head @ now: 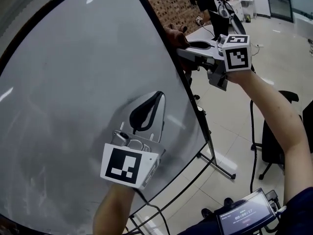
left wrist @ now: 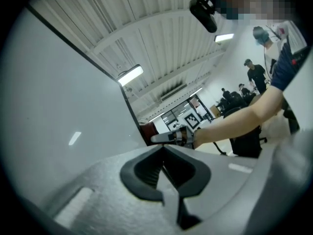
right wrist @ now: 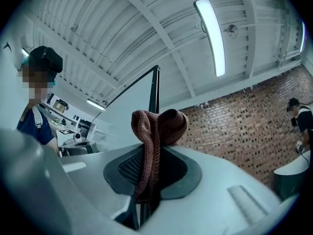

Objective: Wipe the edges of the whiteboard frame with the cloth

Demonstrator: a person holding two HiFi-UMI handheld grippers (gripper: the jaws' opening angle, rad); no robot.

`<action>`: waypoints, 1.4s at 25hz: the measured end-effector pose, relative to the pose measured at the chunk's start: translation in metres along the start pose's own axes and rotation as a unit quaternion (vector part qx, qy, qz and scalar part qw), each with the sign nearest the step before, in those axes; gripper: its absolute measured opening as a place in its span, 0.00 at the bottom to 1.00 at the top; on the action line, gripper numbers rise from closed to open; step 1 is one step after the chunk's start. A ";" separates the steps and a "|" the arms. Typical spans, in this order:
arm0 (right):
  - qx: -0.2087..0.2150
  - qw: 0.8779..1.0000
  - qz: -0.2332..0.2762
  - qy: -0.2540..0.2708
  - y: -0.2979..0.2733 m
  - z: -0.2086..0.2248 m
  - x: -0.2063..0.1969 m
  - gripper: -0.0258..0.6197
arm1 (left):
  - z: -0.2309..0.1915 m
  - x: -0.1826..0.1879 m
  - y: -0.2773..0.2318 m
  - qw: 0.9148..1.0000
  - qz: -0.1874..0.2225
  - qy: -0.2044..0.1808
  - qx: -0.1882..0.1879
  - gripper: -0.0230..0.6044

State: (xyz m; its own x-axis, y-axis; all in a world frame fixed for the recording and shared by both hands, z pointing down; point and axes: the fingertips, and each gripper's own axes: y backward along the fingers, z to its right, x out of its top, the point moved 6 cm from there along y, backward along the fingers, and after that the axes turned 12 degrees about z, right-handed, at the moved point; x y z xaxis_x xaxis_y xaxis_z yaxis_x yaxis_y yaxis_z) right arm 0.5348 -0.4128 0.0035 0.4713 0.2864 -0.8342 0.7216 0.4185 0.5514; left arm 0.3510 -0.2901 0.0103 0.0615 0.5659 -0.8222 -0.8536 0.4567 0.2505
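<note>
Now | cloth (right wrist: 159, 126): long axis along right gripper (right wrist: 150, 153) fingers (right wrist: 126, 169), bulging forward

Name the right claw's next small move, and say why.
Probably slide the right claw down along the whiteboard's black frame edge: it pinches the reddish-brown knitted cloth at that edge's upper part, and most of the edge lies below.
</note>
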 end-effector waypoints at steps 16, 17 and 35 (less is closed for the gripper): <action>0.018 0.996 0.016 -0.085 0.040 0.006 -0.111 0.13 | 0.029 -0.092 -0.004 0.999 -0.021 -0.007 -0.025 0.04; 0.025 0.995 0.016 -0.090 0.040 0.007 -0.114 0.13 | 0.030 -0.095 -0.008 1.000 -0.024 -0.004 -0.020 0.05; 0.084 0.980 -0.041 -0.174 0.046 0.029 -0.163 0.14 | 0.015 -0.133 -0.053 0.992 -0.103 0.065 0.029 0.04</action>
State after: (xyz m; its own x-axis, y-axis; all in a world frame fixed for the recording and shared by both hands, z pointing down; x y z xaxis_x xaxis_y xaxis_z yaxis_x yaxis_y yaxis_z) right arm 0.5053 -0.4655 0.1647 0.5322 -0.0662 -0.8441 0.8235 0.2721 0.4979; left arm 0.3954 -0.3789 0.1141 0.1615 0.3644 -0.9171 -0.7984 0.5944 0.0956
